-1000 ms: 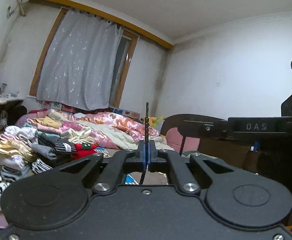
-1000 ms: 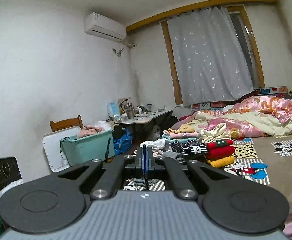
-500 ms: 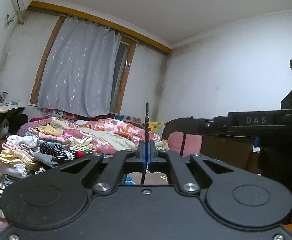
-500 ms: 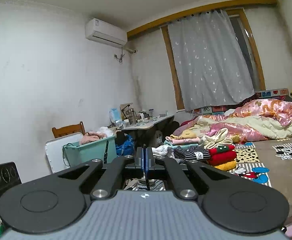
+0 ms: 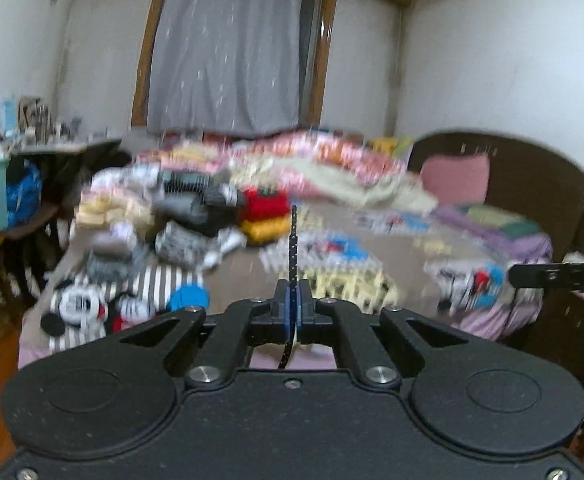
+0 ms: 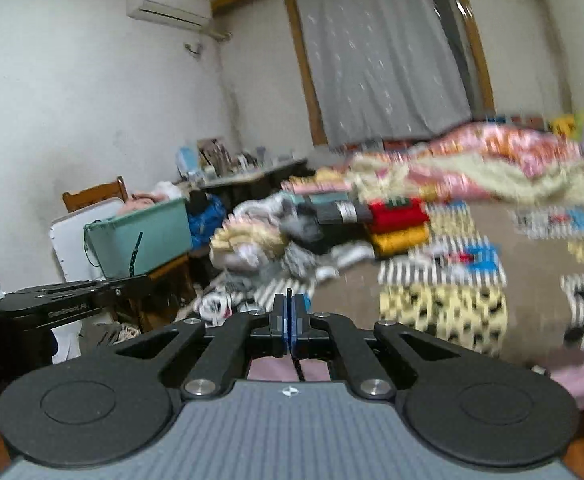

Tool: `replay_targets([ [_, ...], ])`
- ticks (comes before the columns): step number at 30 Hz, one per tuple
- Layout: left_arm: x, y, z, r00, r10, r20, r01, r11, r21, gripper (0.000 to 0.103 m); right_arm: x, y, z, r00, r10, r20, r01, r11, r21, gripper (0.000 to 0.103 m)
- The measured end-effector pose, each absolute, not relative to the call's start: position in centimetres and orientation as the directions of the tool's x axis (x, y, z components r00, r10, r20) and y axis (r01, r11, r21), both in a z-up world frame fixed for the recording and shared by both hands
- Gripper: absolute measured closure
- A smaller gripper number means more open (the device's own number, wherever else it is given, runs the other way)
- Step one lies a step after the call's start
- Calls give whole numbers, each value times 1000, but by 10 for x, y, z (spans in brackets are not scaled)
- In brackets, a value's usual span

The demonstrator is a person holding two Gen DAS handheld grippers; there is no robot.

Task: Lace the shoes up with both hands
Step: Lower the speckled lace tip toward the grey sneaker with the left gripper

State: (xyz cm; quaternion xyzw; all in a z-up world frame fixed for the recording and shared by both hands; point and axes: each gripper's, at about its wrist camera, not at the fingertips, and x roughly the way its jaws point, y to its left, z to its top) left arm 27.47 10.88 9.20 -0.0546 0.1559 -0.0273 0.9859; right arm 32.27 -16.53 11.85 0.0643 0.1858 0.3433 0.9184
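The left gripper (image 5: 293,307) is clamped on a dark speckled shoelace (image 5: 292,240), whose stiff end stands up above the blue pads while the rest hangs below them. The right gripper (image 6: 288,322) is likewise pinched on a dark lace end (image 6: 289,293), with only a short tip showing above its pads. Beyond both lies a blurred bed (image 5: 380,248) with folded clothes (image 5: 195,208); no shoe is in view.

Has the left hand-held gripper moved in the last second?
Yes. The left hand-held gripper, shut on a black lace, has tipped downward: the curtain sits higher in its view now and the bed fills the middle.
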Motion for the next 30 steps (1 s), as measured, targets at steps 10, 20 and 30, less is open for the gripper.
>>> replay_targets([
  [10,306,99,-39,844,-33,-536,-29,994,-106,103,320,-190,-21,651,661,-373,-510,745,430,99],
  [20,282,107,-117,779,-9,-627,-91,988,-127,61,315,-195,-140,579,684,-444,-396,712,580,99],
  [30,257,97,-150,674,-198,-711,2,964,-267,53,321,-178,-158,528,701,-480,-438,709,553,99],
])
